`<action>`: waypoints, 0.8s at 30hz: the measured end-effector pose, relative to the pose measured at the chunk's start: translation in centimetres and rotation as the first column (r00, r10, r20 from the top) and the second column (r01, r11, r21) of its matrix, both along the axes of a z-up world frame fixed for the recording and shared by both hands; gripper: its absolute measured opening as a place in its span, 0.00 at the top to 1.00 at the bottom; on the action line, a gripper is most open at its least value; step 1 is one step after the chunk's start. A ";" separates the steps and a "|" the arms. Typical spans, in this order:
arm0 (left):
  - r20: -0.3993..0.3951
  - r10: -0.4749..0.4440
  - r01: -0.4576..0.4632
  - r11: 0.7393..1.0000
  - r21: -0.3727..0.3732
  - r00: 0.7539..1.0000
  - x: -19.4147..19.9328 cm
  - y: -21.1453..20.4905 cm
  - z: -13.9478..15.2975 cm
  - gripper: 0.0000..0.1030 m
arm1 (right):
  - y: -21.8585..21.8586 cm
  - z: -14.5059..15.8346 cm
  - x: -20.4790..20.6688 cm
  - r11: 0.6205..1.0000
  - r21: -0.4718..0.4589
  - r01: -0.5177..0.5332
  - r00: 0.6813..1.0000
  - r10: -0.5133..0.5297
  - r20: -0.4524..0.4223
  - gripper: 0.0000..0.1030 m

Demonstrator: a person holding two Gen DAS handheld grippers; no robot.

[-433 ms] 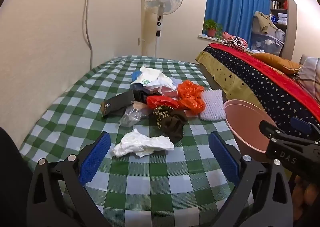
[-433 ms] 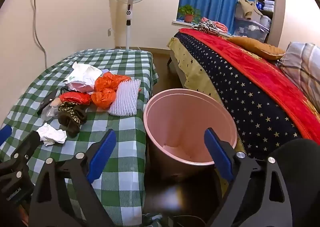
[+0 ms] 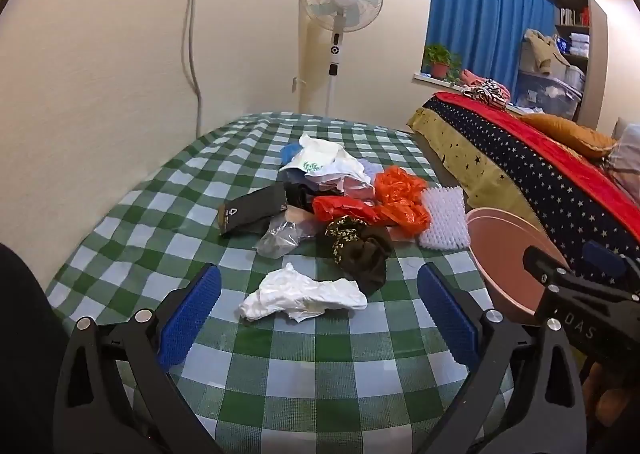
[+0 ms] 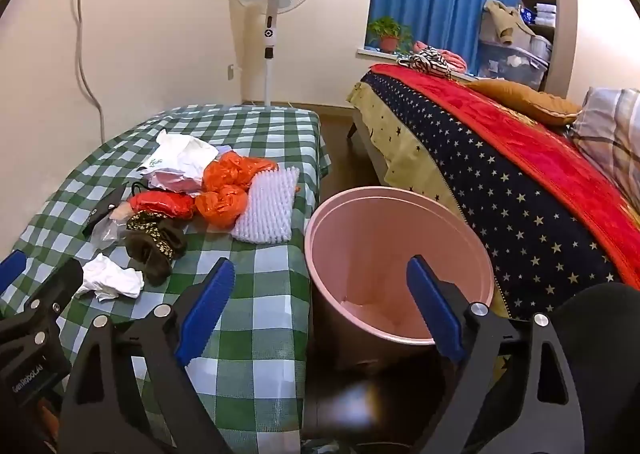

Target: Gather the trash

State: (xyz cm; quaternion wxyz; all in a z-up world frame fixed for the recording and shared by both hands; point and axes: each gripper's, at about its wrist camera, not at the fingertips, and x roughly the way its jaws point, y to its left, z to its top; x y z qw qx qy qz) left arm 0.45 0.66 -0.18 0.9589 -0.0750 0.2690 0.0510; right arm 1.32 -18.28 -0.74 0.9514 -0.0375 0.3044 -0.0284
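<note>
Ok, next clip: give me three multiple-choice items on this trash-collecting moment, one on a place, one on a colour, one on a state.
1. Where does the pink bin stand?
A. on the table
B. on the floor between the checked table and the bed
C. on the bed

2. What colour is the crumpled tissue nearest the left gripper?
A. white
B. orange
C. black

3. How does the right gripper stand?
A. shut on a bag
B. shut and empty
C. open and empty

Answers:
1 B, its rim sits beside the table edge, the bed behind it.
2 A, it lies pale on the green checks.
3 C, its blue pads stand wide apart with nothing between.
</note>
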 end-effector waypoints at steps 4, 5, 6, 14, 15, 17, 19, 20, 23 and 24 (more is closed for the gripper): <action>-0.004 -0.020 0.020 0.999 -0.026 1.000 0.0 0.1 0.0 0.08 | 0.3 0.2 -0.2 1.000 -0.014 -0.005 1.000 0.005 0.012 0.18; -0.006 -0.025 0.025 1.000 -0.020 1.000 0.0 -0.1 -0.1 0.08 | 0.4 0.2 -0.1 1.000 -0.017 -0.007 1.000 0.007 0.013 0.18; -0.006 -0.025 0.025 1.000 -0.014 1.000 0.0 -0.2 0.0 0.08 | 0.3 0.3 -0.2 1.000 -0.017 -0.007 1.000 0.008 0.014 0.18; -0.009 -0.035 0.035 0.999 -0.017 0.999 -0.2 -0.4 -0.1 0.08 | 0.3 0.6 -0.5 1.000 -0.010 -0.014 1.000 0.014 0.017 0.18; -0.008 -0.036 0.036 0.999 -0.016 0.999 -0.2 -0.5 0.0 0.08 | 0.3 0.6 -0.6 1.000 -0.010 -0.013 1.000 0.013 0.018 0.18; -0.006 -0.035 0.035 0.999 -0.017 0.999 -0.1 -0.4 -0.1 0.08 | 0.5 0.6 -0.5 1.000 -0.013 -0.013 1.000 0.013 0.018 0.18; -0.003 -0.036 0.036 0.999 -0.017 0.999 -0.2 -0.4 -0.1 0.08 | 0.5 0.7 -0.6 1.000 -0.013 -0.012 1.000 0.013 0.020 0.18; -0.002 -0.037 0.037 0.999 -0.017 0.999 -0.2 -0.4 -0.1 0.08 | 0.5 0.8 -0.6 1.000 -0.012 -0.013 1.000 0.013 0.021 0.18; 0.001 -0.037 0.037 0.999 -0.016 0.999 -0.2 -0.5 -0.2 0.08 | 0.5 0.9 -0.7 1.000 -0.011 -0.012 1.000 0.013 0.024 0.18; 0.001 -0.037 0.037 0.999 -0.017 0.999 -0.2 -0.6 -0.3 0.08 | 0.5 0.9 -0.7 1.000 -0.010 -0.012 1.000 0.012 0.025 0.18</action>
